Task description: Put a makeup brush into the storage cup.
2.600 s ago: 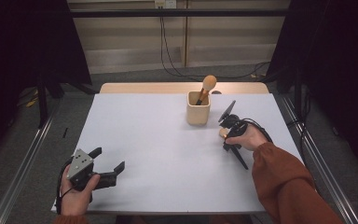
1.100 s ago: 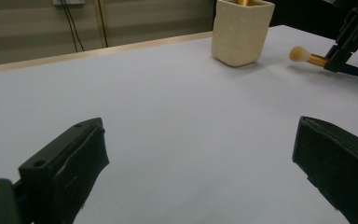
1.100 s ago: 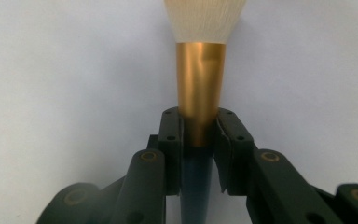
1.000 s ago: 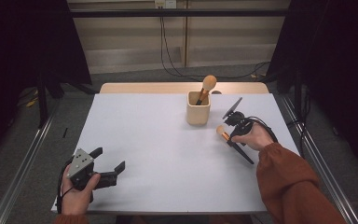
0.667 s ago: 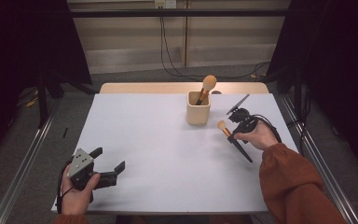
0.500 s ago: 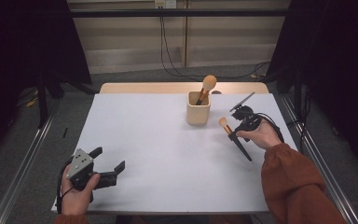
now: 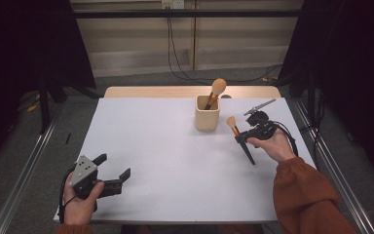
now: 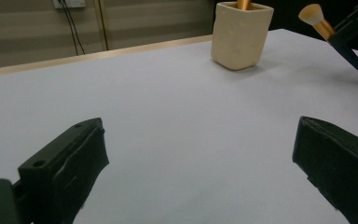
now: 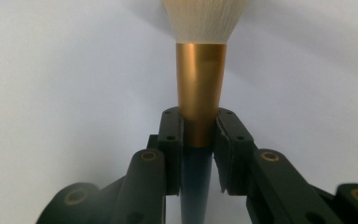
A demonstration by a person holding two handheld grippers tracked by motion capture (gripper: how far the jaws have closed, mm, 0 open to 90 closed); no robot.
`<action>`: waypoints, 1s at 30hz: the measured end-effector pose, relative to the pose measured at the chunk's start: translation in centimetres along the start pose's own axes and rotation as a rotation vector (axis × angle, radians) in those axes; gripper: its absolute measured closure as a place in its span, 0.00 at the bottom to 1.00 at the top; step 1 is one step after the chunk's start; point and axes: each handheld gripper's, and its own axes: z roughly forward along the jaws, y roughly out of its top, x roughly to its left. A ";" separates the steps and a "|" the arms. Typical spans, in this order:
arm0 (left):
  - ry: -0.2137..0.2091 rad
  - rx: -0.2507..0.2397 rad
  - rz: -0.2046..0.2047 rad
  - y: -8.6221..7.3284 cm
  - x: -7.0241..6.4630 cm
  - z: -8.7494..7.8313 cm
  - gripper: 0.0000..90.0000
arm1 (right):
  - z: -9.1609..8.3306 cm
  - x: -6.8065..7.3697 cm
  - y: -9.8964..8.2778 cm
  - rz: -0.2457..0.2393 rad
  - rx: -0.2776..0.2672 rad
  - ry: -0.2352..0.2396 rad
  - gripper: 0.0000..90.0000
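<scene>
A makeup brush (image 7: 238, 134) with a pale head, gold ferrule and dark handle hangs tilted above the white table (image 7: 175, 161), right of a cream cup (image 7: 207, 112). My right gripper (image 7: 246, 133) is shut on it; in the right gripper view the pads clamp the brush (image 9: 199, 93) at the ferrule's base, head pointing away. A second brush (image 7: 215, 91) stands in the cup. My left gripper (image 7: 111, 171) rests open at the table's front left, nothing between its jaws. The left gripper view shows the cup (image 8: 240, 33) and the held brush (image 8: 328, 31) far off.
A wooden strip (image 7: 190, 92) runs along the table's far edge. Metal rails (image 7: 22, 183) flank the table on the floor. Cables (image 7: 173, 46) hang down the back wall. Dark curtains stand at both sides.
My right gripper has lifted the brush off the table and carried it up and toward the cup, with the head swinging to the upper left. The left gripper has stayed in place.
</scene>
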 end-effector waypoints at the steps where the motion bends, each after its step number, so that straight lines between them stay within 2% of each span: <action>1: 0.001 -0.001 -0.002 0.0 0.0 0.0 0.03 | -0.1 0.0 -0.1 0.004 -0.018 0.002 0.83; 8: 0.000 0.008 -0.001 0.0 0.0 0.0 0.03 | -0.3 0.2 -0.7 0.003 -0.118 0.010 0.83; 12: -0.002 0.013 0.001 0.0 0.0 0.1 0.03 | -0.1 0.0 -1.0 0.023 -0.168 0.005 0.83; 22: -0.001 0.011 -0.006 -0.1 0.0 0.1 0.03 | -0.2 0.0 -1.7 0.047 -0.340 -0.001 0.83; 30: -0.005 0.010 -0.011 -0.1 0.0 0.1 0.03 | -0.3 0.2 -2.0 0.031 -0.432 -0.001 0.83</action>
